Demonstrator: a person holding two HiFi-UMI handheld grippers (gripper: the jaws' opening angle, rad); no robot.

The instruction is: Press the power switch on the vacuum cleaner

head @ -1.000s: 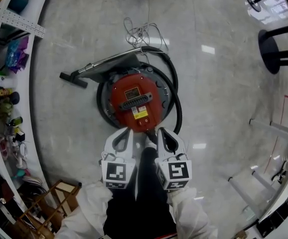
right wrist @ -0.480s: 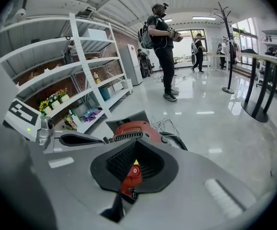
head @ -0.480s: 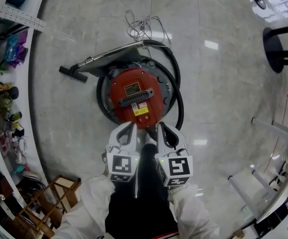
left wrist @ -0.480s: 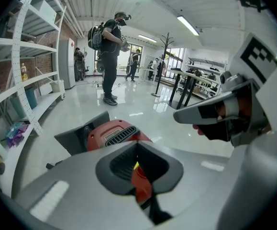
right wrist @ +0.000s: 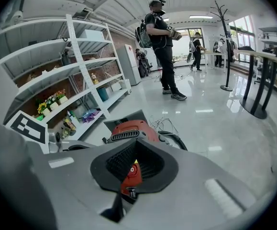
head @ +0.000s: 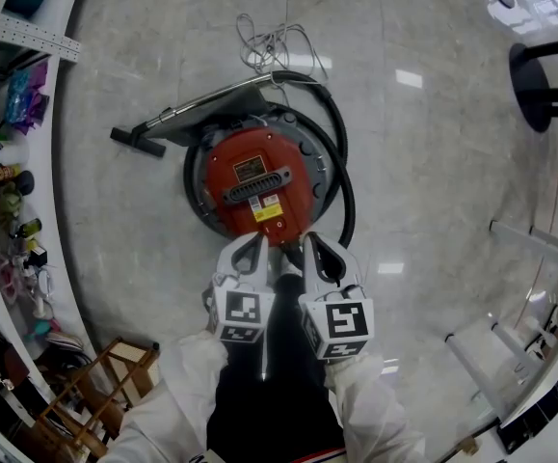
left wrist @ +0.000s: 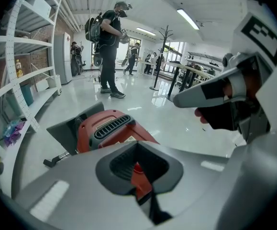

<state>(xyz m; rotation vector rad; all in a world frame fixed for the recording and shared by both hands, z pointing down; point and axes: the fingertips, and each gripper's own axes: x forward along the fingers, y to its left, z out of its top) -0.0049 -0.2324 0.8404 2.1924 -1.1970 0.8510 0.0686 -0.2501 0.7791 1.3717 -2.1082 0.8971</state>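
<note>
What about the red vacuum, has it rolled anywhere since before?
No. The vacuum cleaner keeps its gap from the shelf rack on the left; only the camera shifted.

Head view: seen from above the person, looking steeply down on the left gripper (head: 251,243) and right gripper (head: 314,246), held side by side, with the red vacuum cleaner (head: 259,177) just ahead of their tips. Each gripper view looks forward along its own jaws from low over the floor (head: 433,162). Both gripper views share the vacuum cleaner close ahead, white shelving (right wrist: 81,75) to the left, and a standing person (right wrist: 162,42) far ahead.
</note>
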